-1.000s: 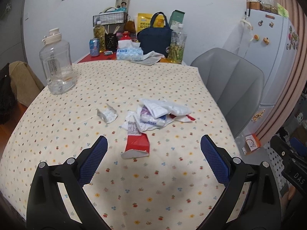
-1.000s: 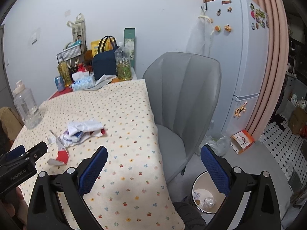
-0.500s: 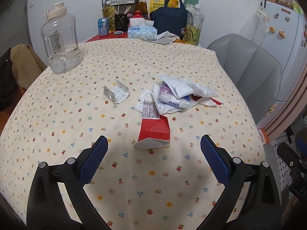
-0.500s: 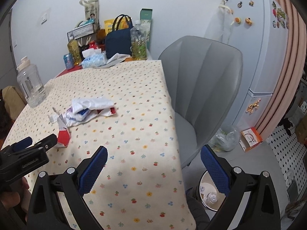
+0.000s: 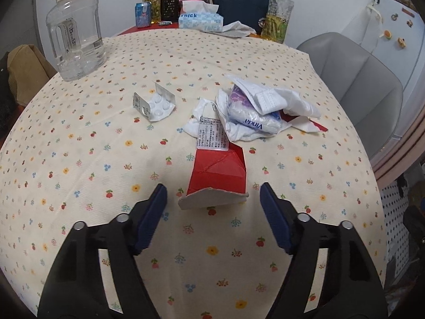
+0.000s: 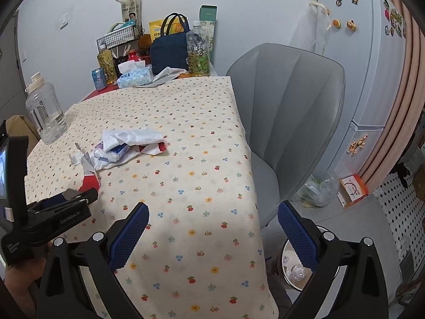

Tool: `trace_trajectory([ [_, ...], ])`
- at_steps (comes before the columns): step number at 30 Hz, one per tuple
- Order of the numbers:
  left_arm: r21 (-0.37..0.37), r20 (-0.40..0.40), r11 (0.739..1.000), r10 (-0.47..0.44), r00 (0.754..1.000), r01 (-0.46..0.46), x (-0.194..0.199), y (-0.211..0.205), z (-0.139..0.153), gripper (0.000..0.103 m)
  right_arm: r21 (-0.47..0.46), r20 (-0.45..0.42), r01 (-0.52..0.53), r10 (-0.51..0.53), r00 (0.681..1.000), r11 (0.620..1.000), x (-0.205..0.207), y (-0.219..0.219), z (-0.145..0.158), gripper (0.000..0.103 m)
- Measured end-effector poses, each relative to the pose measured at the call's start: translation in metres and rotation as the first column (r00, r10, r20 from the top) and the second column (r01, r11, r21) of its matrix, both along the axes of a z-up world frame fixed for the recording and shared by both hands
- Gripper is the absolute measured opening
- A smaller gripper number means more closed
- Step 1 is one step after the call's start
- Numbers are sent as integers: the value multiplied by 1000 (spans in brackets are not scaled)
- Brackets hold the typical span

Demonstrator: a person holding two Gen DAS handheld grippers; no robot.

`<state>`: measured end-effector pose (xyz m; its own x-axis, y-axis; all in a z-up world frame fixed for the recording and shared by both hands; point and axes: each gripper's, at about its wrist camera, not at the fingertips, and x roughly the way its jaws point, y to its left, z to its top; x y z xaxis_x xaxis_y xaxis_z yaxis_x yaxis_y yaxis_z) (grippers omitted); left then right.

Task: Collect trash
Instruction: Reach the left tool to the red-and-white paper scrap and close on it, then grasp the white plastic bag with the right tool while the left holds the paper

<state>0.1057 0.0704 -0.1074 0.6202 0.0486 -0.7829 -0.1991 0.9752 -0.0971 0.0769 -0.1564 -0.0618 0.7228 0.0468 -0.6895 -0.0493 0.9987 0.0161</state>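
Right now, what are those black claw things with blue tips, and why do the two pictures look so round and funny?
Those are two grabbers, and a person holds one in each hand. Each has a little camera that looks out between its two fingers, and the lens bends the picture round.

One picture comes from the left grabber. Its jaws are closing around a flattened red carton but do not touch it yet. Behind the carton, on the flowery tablecloth, lie a pill pack and a heap of crumpled wrappers. That is the trash to collect.

The other picture comes from the right grabber. It is open and holds nothing. Below it, on the floor beside the grey chair, stands a trash bin.
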Motion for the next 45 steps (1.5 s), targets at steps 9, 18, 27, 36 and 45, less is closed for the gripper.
trace_trajectory([
  [9,-6,21,999,37,999,-37,-7,10,8,46,-21,-12,-38,38,999,999,6,12,-5,95],
  [18,-20,89,994,112,990,-111,-27,41,32,46,-34,-9,-117,116,993,993,15,44,-1,95],
  [27,-31,120,983,182,976,-179,-31,69,43,45,-54,14,-206,208,978,977,32,82,9,91],
  [36,-16,135,984,175,975,-175,-7,73,49,36,-51,-6,-235,235,972,971,73,99,4,78],
  [45,-51,102,984,175,979,-170,10,79,40,5,-56,-29,-261,259,965,964,109,113,-8,70],
])
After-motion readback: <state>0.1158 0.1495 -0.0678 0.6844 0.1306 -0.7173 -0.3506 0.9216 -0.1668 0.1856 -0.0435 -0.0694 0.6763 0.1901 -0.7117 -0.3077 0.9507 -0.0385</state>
